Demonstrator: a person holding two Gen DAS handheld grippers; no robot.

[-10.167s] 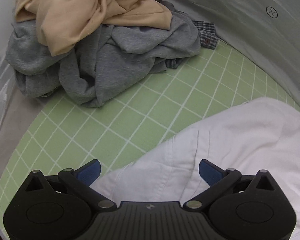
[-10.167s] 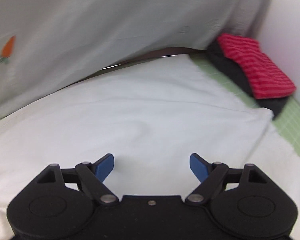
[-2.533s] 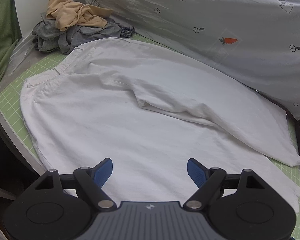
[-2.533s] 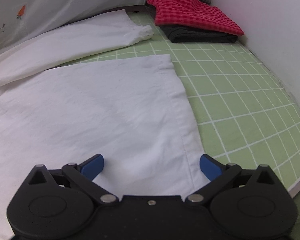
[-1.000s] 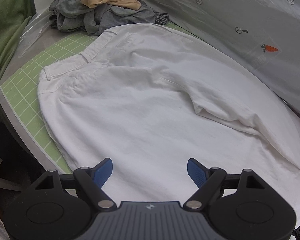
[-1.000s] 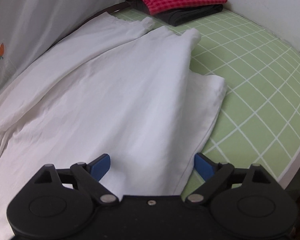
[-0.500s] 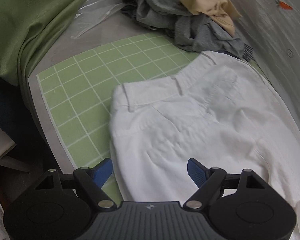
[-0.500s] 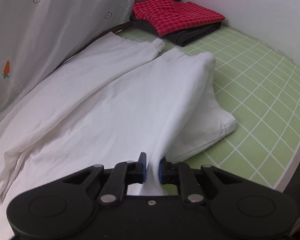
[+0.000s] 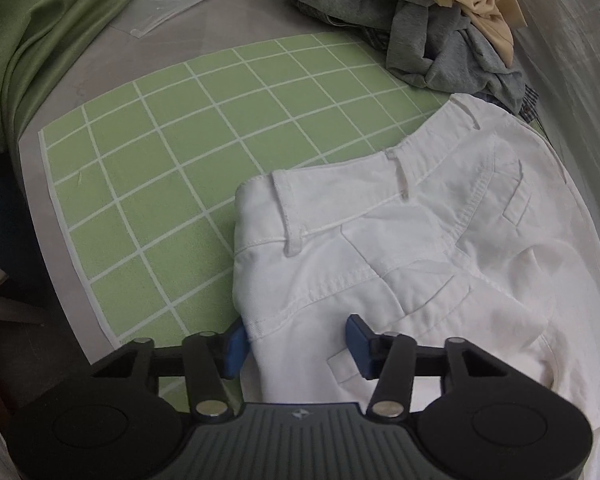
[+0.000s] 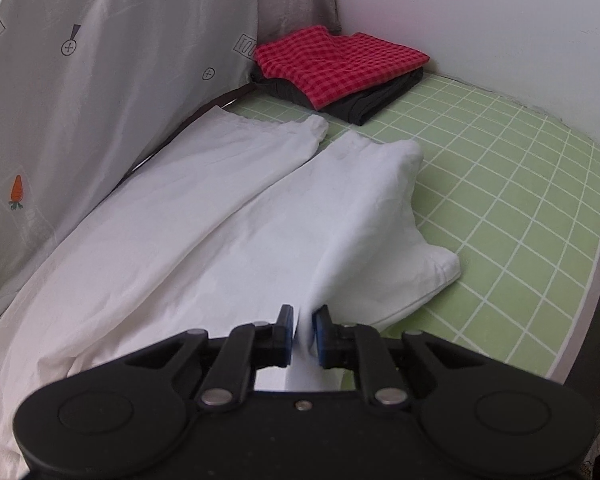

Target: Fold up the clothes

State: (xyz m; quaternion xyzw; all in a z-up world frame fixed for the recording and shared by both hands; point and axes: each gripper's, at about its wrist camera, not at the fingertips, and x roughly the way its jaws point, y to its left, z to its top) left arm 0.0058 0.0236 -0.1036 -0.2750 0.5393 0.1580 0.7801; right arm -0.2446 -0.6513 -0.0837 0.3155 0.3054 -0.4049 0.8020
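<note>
White trousers (image 9: 420, 240) lie flat on a green grid mat (image 9: 160, 200), waistband toward the left wrist view. My left gripper (image 9: 296, 346) points down at the hip edge just below the waistband. Its jaws are closing with the trousers' side edge between the blue pads, and the cloth there still lies flat. In the right wrist view the two legs of the trousers (image 10: 220, 240) stretch away over the mat (image 10: 520, 200). My right gripper (image 10: 303, 334) is shut on the near leg's edge, which is pulled up into a ridge.
A heap of grey and beige clothes (image 9: 440, 20) sits beyond the waistband, with a plastic bag (image 9: 180, 4) and a green cloth (image 9: 28, 40) at the left. Folded red checked and black garments (image 10: 340, 64) lie in the far corner. A grey printed sheet (image 10: 100, 80) hangs along the back.
My left gripper swung over to the trousers' waistband corner, dropped lower, and its jaws narrowed around the side edge. My right gripper shut on the near leg's edge and lifted it a little.
</note>
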